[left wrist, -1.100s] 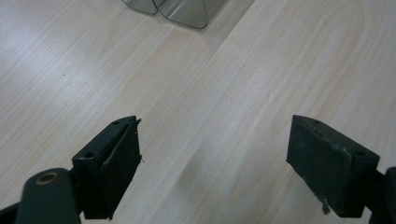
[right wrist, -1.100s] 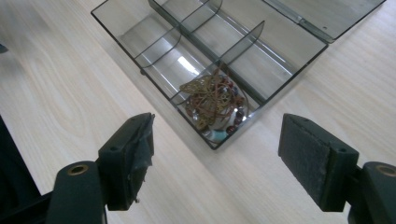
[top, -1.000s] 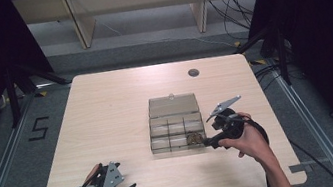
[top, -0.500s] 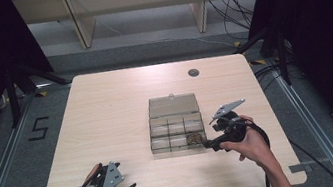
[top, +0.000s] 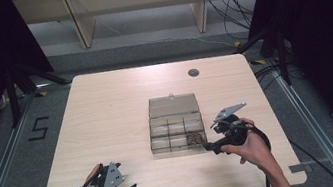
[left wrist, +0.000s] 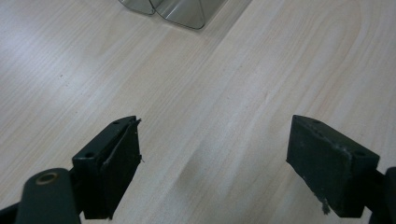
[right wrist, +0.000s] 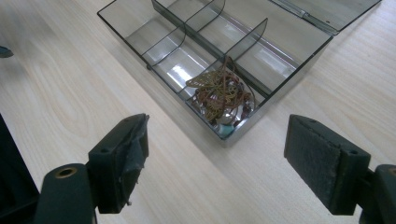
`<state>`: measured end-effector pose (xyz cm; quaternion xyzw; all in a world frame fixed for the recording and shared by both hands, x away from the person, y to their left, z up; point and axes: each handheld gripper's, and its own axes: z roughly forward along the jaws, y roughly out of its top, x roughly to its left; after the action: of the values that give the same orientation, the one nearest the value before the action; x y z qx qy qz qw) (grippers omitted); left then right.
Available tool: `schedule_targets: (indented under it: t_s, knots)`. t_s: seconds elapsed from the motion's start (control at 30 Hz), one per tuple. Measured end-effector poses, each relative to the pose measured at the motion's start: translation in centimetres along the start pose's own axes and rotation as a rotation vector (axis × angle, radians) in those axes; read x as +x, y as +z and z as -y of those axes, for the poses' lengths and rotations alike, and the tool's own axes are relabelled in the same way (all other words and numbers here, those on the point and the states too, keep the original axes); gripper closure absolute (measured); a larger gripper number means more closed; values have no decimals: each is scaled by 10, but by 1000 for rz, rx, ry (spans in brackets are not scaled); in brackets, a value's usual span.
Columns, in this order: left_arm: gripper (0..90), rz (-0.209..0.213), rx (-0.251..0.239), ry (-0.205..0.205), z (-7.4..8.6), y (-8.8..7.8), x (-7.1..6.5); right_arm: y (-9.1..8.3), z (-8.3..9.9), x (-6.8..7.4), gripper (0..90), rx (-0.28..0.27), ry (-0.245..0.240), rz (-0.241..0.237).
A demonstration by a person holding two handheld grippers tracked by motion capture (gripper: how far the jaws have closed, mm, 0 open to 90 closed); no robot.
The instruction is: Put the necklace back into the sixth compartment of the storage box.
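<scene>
A clear plastic box [right wrist: 219, 60] with its lid folded back sits right of centre on the counter [top: 107, 113], and a tangle of thin chain and a small leaf-shaped charm, the jewellery [right wrist: 219, 95], lies in its near right compartment; it looks light, limp and easily snagged, best pinched at the bunched middle. The right claw [right wrist: 224, 163] is spread wide and empty just before that corner. The right gripper view shows the jewellery plainly, whereas the high view gives a brown blur, and the left claw [left wrist: 215, 163], apart and empty, hovers over bare counter at the near left.
</scene>
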<state>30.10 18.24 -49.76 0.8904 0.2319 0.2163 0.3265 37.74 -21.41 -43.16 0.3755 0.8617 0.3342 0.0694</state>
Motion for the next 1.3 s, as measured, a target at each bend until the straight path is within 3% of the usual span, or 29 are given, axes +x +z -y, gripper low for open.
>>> schedule_targets:
  t_s: [0.03,0.1,0.13,0.2,0.27,0.4,0.47,0.5,0.63,0.67,0.7,0.87,0.93,1.0,1.03,1.2,1.23,1.3]
  knots:
    - [170,3,-18,-16,0,1,-2,-1,1,-1,226,6,-30,10]
    - [170,4,-10,-8,0,1,-1,-2,4,1,219,7,7,23]
    - [170,-7,-6,-8,0,1,-2,-1,5,0,217,10,-11,27]
    - [170,-4,-5,-9,0,1,-2,-3,7,2,215,29,7,14]
    - [170,-3,-11,-8,0,2,-1,1,9,3,207,9,19,22]
    - [170,3,-9,-8,0,1,-1,3,14,1,200,15,-20,3]
    - [170,1,-9,-7,0,1,-1,3,16,2,198,24,-11,19]
    - [170,-9,-4,-8,0,1,-2,6,17,2,198,1,-10,34]
    - [170,-8,-5,-8,0,1,-2,5,19,1,196,7,-24,15]
    - [170,3,-10,-8,0,1,-1,6,21,2,196,2,-12,40]
    - [170,2,-10,-8,0,1,-1,4,21,3,196,16,-7,17]
    - [170,-4,-11,-8,0,1,-1,5,23,4,195,-6,-10,-2]
    - [170,1,-11,-9,0,1,-1,3,24,6,195,16,8,15]
    - [170,1,-11,-9,0,1,-1,5,26,5,195,6,-27,13]
    - [170,2,-10,-8,0,1,-1,4,26,8,195,18,13,16]
    - [170,-10,-6,-7,0,0,-2,7,31,6,194,-6,-35,7]
    - [170,-9,-6,-8,0,1,-2,8,32,7,194,-12,-9,6]
    - [170,-10,-6,-7,0,1,-2,9,33,8,194,-12,-13,31]
